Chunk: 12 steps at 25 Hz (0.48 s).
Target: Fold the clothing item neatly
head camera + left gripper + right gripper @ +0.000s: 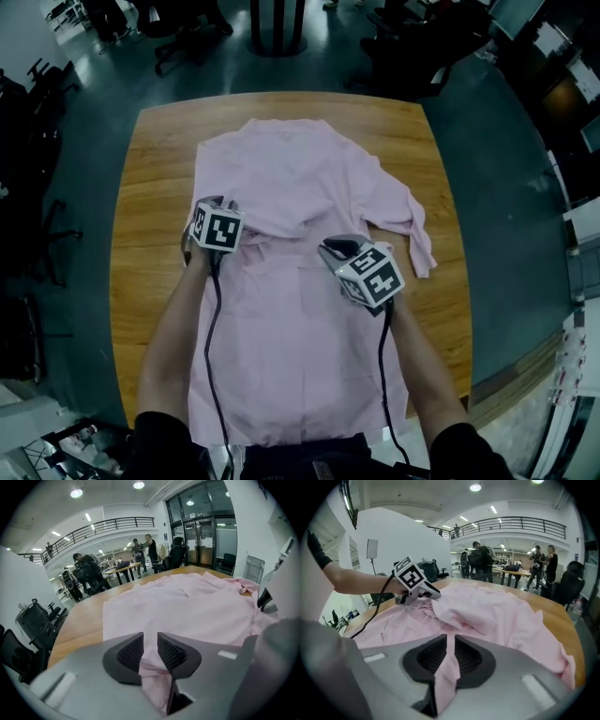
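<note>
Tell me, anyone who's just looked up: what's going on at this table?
A person is working on a pink shirt spread on a wooden table, with a hand-held gripper in each hand. The left gripper and the right gripper are each closed on a pinch of the shirt's cloth, near its middle. The cloth between them is bunched up, so a fold looks under way but not finished.

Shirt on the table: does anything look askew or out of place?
Yes. The shirt lies lopsided: one sleeve trails crumpled toward the table's right edge, while the opposite side lies straight. The left gripper and right gripper each pinch its fabric.
</note>
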Tool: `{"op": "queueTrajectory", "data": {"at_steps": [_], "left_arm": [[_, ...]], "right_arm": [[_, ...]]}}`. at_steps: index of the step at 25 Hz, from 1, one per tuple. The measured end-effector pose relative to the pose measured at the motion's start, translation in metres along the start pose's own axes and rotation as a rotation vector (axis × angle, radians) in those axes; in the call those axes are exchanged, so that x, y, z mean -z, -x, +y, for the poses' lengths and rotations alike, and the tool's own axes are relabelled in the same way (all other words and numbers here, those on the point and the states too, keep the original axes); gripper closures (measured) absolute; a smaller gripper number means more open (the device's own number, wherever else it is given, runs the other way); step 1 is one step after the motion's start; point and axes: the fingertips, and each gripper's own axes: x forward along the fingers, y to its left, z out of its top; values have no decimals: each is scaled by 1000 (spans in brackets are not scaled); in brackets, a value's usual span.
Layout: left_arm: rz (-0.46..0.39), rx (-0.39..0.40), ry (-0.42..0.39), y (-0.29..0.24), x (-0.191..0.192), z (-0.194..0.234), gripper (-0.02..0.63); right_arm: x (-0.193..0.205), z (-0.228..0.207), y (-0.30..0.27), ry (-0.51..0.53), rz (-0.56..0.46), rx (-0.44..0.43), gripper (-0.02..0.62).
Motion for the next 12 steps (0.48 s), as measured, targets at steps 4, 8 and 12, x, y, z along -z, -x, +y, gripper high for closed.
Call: {"op": "queueTrajectory", "data": {"at_steps": [4,8,12], "left_arm": [[-80,18,-24,26,-25,-27,513],[-139,68,-59,43,-51,-74,525],[-173,172,-94,47,-68,-132,520]], "right_arm": [[18,-29,36,-52,-25,78,548],[37,-64,75,-101,-49,173,548],[66,-98,111,-148,-55,258,542]]}}
